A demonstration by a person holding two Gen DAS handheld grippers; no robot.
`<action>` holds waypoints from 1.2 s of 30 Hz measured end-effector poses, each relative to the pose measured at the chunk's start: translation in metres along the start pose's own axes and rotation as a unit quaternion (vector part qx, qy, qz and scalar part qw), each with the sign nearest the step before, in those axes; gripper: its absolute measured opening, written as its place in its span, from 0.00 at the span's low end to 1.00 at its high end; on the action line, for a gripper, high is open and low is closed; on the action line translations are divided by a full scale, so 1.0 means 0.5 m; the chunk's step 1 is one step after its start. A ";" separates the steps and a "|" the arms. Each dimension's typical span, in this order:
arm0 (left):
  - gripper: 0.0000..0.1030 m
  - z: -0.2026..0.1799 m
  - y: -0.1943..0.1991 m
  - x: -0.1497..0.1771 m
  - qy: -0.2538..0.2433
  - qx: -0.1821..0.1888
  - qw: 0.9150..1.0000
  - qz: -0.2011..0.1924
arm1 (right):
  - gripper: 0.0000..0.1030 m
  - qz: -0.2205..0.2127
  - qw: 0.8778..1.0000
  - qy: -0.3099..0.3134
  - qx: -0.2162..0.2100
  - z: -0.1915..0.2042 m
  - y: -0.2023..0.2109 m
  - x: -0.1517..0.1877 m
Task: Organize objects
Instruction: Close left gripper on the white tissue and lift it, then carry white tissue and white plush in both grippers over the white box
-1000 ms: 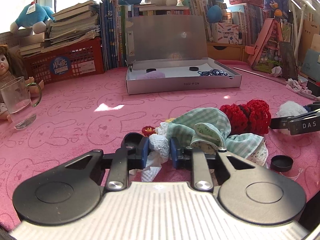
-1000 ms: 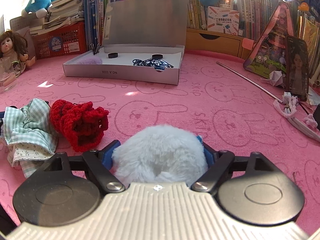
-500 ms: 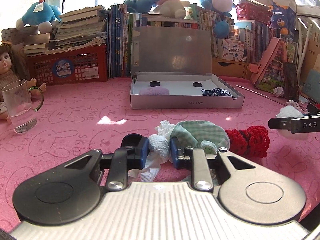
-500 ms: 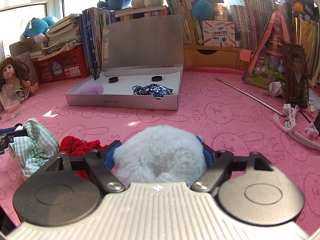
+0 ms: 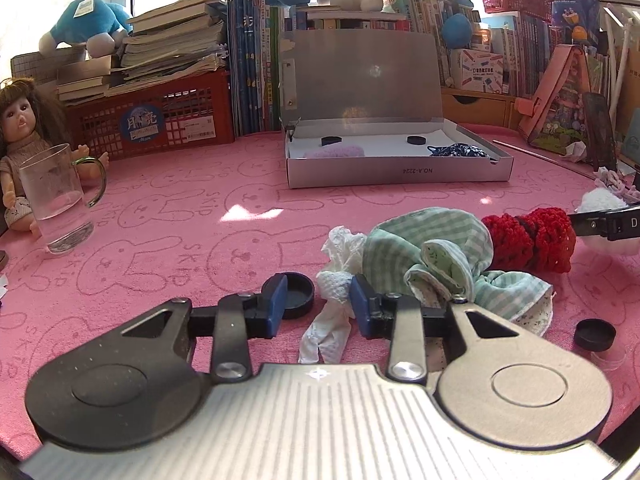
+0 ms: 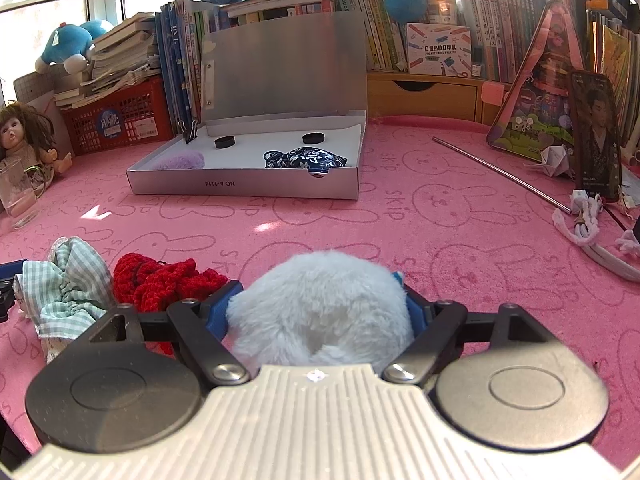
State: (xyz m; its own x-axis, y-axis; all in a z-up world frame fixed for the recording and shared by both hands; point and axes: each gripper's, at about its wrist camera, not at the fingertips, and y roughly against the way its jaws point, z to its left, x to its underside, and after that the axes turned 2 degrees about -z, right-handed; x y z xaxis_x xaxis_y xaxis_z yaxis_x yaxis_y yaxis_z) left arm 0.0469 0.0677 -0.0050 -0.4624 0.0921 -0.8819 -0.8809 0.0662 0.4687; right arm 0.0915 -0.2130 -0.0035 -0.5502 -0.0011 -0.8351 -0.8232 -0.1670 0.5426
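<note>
Lying between the left gripper (image 5: 316, 300)'s blue pads, which have just been opening and are no longer pressing it, the white lace scrunchie (image 5: 334, 286) is resting on the pink cloth (image 5: 168, 216) near its front edge. The right gripper (image 6: 318, 314) is clamping a white fluffy pompom (image 6: 320, 304).

A doll (image 5: 22, 128) sits beside a glass mug (image 5: 56, 200) on the pink surface (image 5: 168, 216). Books (image 5: 172, 52) top a red crate (image 5: 160, 120) behind.

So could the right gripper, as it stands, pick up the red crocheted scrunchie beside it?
Probably not yet: the right gripper is shut on the white fluffy scrunchie, which fills its jaws. The red crocheted scrunchie lies uncovered just left of it.
</note>
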 end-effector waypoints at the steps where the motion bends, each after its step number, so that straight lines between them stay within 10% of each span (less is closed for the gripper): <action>1: 0.39 -0.002 -0.005 -0.001 0.002 0.003 1.000 0.000 | 0.79 0.001 1.000 0.001 -0.001 0.001 0.000 0.000; 36: 0.31 0.003 -0.066 -0.050 0.060 0.028 0.998 0.019 | 0.79 -0.020 1.000 0.003 -0.010 0.014 0.001 -0.045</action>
State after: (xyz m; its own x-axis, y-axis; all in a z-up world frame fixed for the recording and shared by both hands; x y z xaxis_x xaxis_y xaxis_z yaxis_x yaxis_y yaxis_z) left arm 0.0878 0.0644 0.0017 -0.5064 -0.0246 -0.8619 -0.8575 0.1198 0.5004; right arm 0.1025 -0.2062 0.0159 -0.5156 -0.0005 -0.8568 -0.8418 -0.1858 0.5067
